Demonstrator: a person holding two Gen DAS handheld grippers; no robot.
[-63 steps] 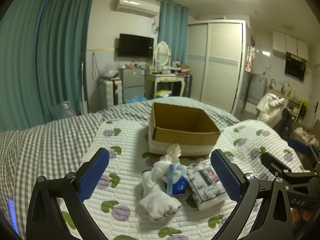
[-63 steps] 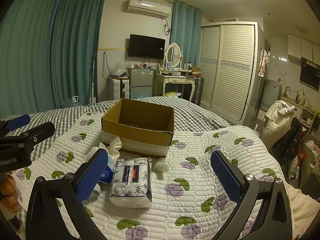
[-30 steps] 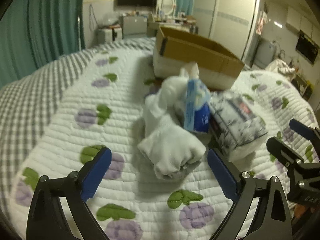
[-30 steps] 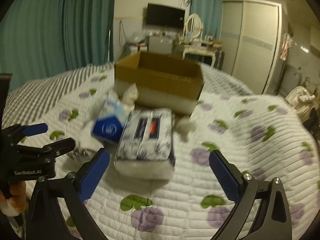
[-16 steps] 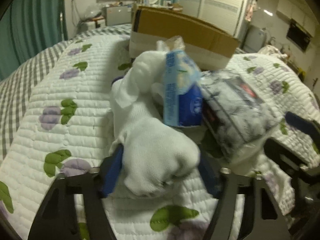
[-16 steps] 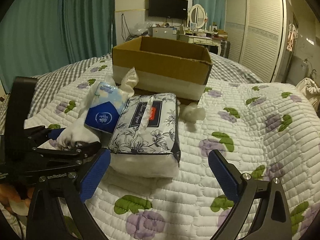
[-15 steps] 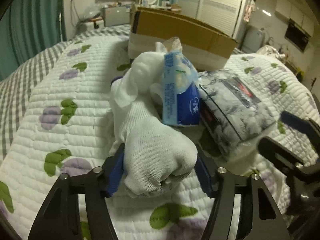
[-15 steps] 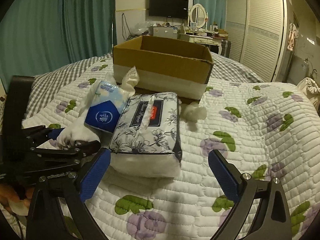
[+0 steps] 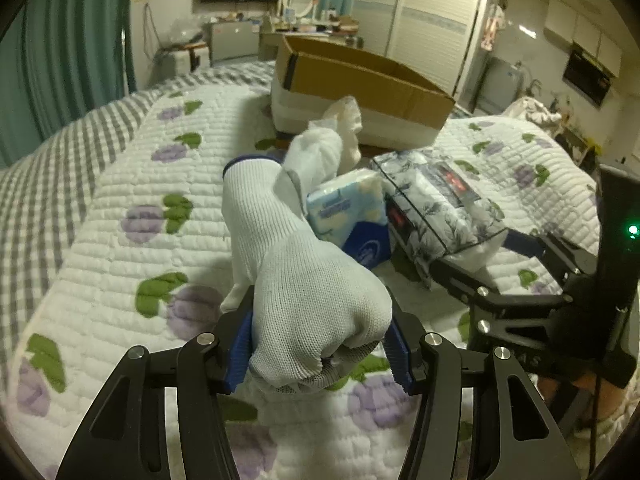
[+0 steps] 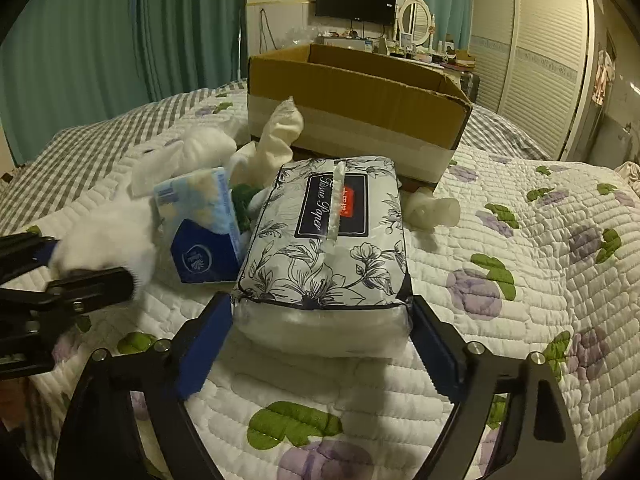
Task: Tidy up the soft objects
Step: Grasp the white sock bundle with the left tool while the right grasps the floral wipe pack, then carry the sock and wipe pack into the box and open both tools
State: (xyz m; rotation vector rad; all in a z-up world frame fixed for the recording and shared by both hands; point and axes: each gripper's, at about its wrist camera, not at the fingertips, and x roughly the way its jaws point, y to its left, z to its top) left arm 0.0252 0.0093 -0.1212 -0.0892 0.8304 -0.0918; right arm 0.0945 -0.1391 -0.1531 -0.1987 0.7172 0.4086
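Between closing left fingers [image 9: 239, 346]: white glove [image 9: 308, 304]

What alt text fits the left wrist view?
The left gripper has its jaws closing on a white knit glove lying on a floral quilt. Beyond it lie a blue tissue pack, a floral tissue pack and an open cardboard box.

Left tongs [image 9: 318, 350] closing, pads against a held bundle; right tongs [image 10: 320, 346] closing, angled downward.

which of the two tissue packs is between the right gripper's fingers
The floral black-and-white tissue pack, straddled by the closing right gripper. The smaller blue tissue pack leans beside it, outside the jaws.
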